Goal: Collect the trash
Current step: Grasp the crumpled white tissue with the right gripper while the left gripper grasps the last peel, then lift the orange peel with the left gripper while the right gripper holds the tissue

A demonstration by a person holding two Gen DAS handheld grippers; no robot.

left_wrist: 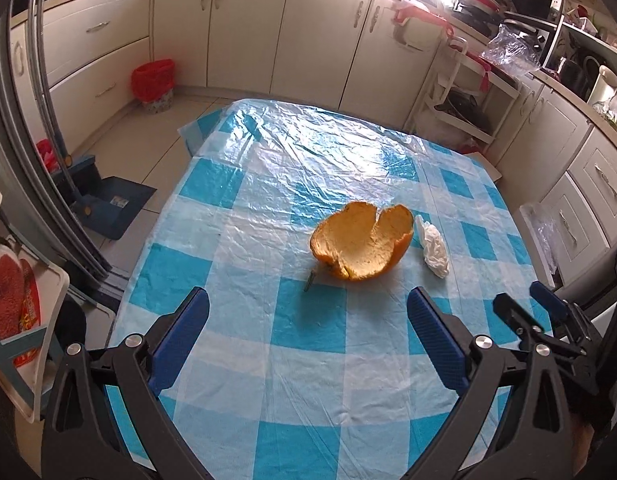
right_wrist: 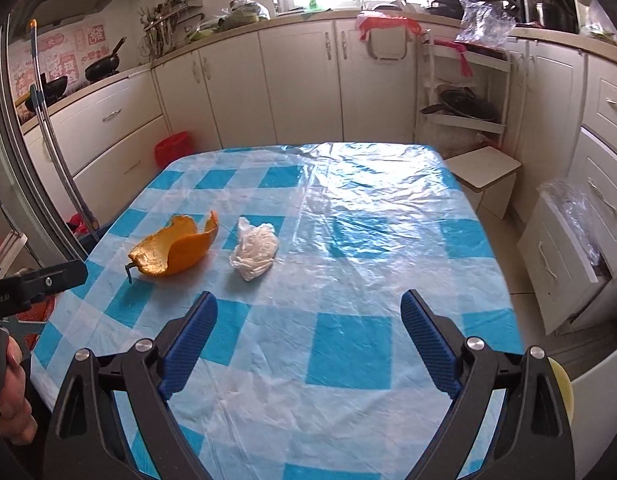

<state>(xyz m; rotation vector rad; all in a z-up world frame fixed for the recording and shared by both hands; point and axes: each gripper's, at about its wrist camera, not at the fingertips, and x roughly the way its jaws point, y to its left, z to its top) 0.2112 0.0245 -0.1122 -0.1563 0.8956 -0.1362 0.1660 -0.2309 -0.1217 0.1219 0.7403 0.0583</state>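
Observation:
An orange peel (left_wrist: 362, 242) lies cupped upward on the blue-and-white checked table cover (left_wrist: 292, 168), with a crumpled white tissue (left_wrist: 433, 246) just to its right. A small dark stem (left_wrist: 309, 279) lies at the peel's near left. My left gripper (left_wrist: 308, 308) is open and empty, above the table just short of the peel. My right gripper (right_wrist: 309, 310) is open and empty, to the right of the tissue (right_wrist: 255, 249) and peel (right_wrist: 176, 249). The right gripper also shows at the right edge of the left wrist view (left_wrist: 526, 304).
A red-lined waste bin (left_wrist: 153, 83) stands on the floor by the far cabinets, beyond the table's far left corner. A blue dustpan (left_wrist: 114, 208) lies on the floor at left. A white stool (right_wrist: 484, 170) and shelf rack (right_wrist: 462, 92) stand at far right.

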